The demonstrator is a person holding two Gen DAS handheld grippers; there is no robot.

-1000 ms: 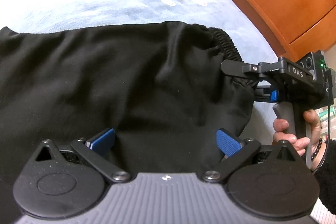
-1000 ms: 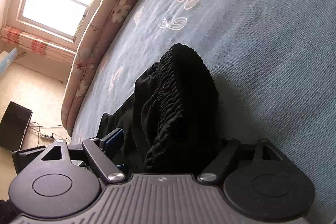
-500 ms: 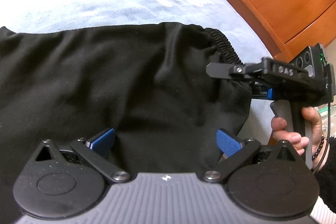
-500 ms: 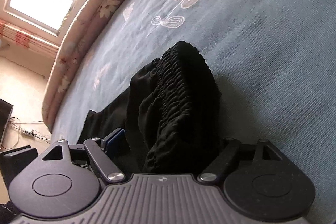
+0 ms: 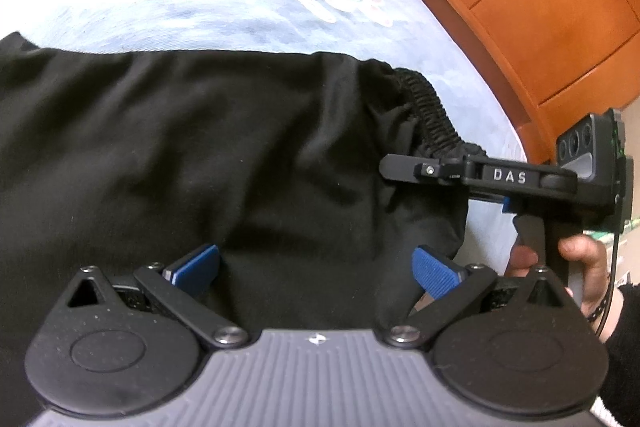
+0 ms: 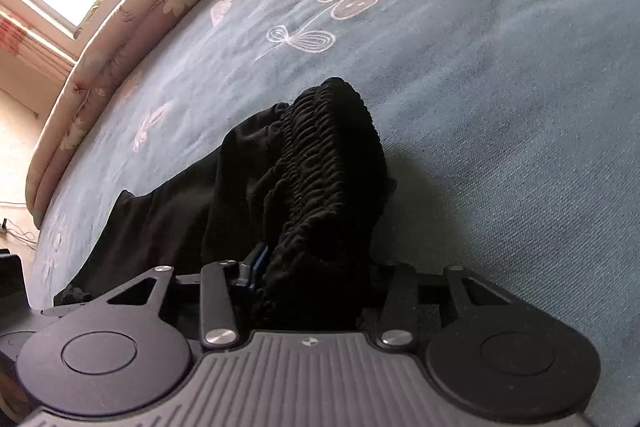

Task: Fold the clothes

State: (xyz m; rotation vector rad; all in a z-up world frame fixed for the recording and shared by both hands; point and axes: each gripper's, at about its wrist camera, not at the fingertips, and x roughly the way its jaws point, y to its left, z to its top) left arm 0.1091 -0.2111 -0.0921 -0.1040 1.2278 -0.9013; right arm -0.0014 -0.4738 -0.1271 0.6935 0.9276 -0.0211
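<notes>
Currently the right gripper (image 6: 316,267), jaws having just been closing, clamps the elastic waistband (image 6: 332,147) of the black trousers (image 5: 200,147) on the blue bedspread (image 6: 500,107). Trouser length runs leftward from the waistband. The left gripper (image 5: 316,267) straddles the fabric, pads apart.

- Left wrist view: mounted just behind the left gripper (image 5: 316,267), angled down at black trousers (image 5: 180,155) close beyond its fingers; the right gripper (image 5: 404,169) stands ahead, to the right.
- Right wrist view: mounted behind the right gripper (image 6: 316,263), angled down, very near.
- Shared: the trousers' ribbed waistband (image 6: 332,155) and the blue bedspread (image 6: 500,115).
</notes>
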